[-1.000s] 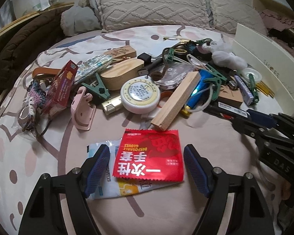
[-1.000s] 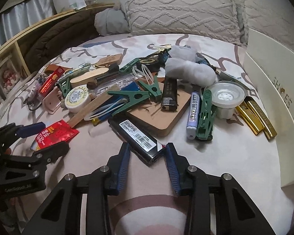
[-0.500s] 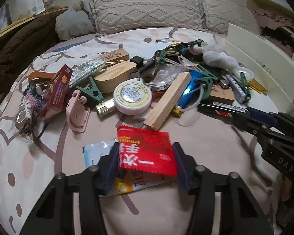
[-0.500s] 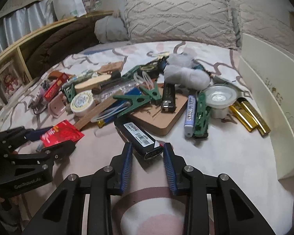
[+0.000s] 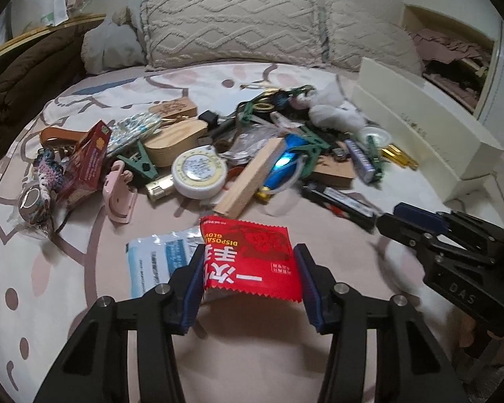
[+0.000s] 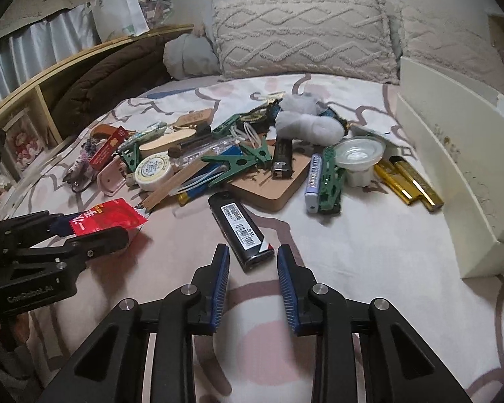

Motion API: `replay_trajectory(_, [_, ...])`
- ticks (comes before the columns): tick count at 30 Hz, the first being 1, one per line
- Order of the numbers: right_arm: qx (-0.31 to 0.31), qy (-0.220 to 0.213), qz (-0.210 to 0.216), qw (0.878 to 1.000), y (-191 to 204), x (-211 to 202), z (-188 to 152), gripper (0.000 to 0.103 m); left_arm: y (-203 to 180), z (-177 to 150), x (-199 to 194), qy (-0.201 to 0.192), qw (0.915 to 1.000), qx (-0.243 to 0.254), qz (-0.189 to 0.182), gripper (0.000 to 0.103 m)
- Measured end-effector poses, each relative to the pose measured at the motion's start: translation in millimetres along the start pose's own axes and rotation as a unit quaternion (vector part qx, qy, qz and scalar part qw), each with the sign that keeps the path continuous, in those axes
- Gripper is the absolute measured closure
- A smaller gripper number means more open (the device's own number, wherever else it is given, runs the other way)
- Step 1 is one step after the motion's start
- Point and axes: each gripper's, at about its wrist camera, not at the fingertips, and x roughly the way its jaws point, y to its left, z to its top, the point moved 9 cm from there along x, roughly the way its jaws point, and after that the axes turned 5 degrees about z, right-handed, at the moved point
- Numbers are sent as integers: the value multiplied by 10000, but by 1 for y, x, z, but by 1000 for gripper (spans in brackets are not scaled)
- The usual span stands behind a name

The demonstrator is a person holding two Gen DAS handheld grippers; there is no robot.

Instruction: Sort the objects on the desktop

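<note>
The left tool (image 5: 250, 283) is clamped on the red glove packet (image 5: 250, 262), which is raised off the bed (image 5: 369, 352) above a pale blue sachet (image 5: 158, 258). The right tool (image 6: 253, 283) stands with its fingers apart, bracketing the near end of the black lighter (image 6: 240, 230), which lies flat on the bed before the clutter.
</note>
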Motion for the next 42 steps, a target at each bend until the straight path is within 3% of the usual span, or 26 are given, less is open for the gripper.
replay_trajectory(12, [69, 67, -40, 9999, -6, 3, 2, 71, -39, -32, -13, 244, 9968, 276, -707, 53])
replay_trajectory(13, [41, 73, -65, 9999, -6, 3, 2, 55, -41, -35, -14, 284, 9962, 277, -778, 53])
replay_trajectory(14, [25, 67, -111, 9999, -7, 3, 3, 32, -42, -36, -15, 307, 9958, 279, -822, 53])
replay_trajectory(15, [-11, 19, -177, 9998, -7, 2, 4, 27, -43, -37, -15, 323, 9955, 279, -850, 53])
replay_trajectory(19, [-103, 36, -188, 9998, -7, 5, 9, 27, -46, -43, -15, 402, 9947, 330, -887, 53])
replay_trajectory(22, [-113, 66, -194, 9997, -10, 11, 15, 28, -48, -49, -15, 460, 9941, 380, -907, 53])
replay_trajectory(27, [-293, 295, -92, 9991, -4, 30, 16, 39, -48, -53, -14, 478, 9941, 413, -882, 53])
replay_trajectory(29, [-367, 489, -63, 9981, -1, 42, 10, 55, -48, -53, -14, 480, 9941, 412, -880, 53])
replay_trajectory(31, [-425, 551, -104, 9975, 1, 46, 6, 58, -48, -53, -14, 480, 9941, 423, -870, 53])
replay_trajectory(32, [-438, 516, -85, 9977, 1, 44, 6, 65, -48, -53, -14, 479, 9942, 428, -866, 53])
replay_trajectory(42, [-583, 385, -122, 9975, 8, 17, -1, 77, -31, -51, -9, 489, 9950, 152, -858, 53])
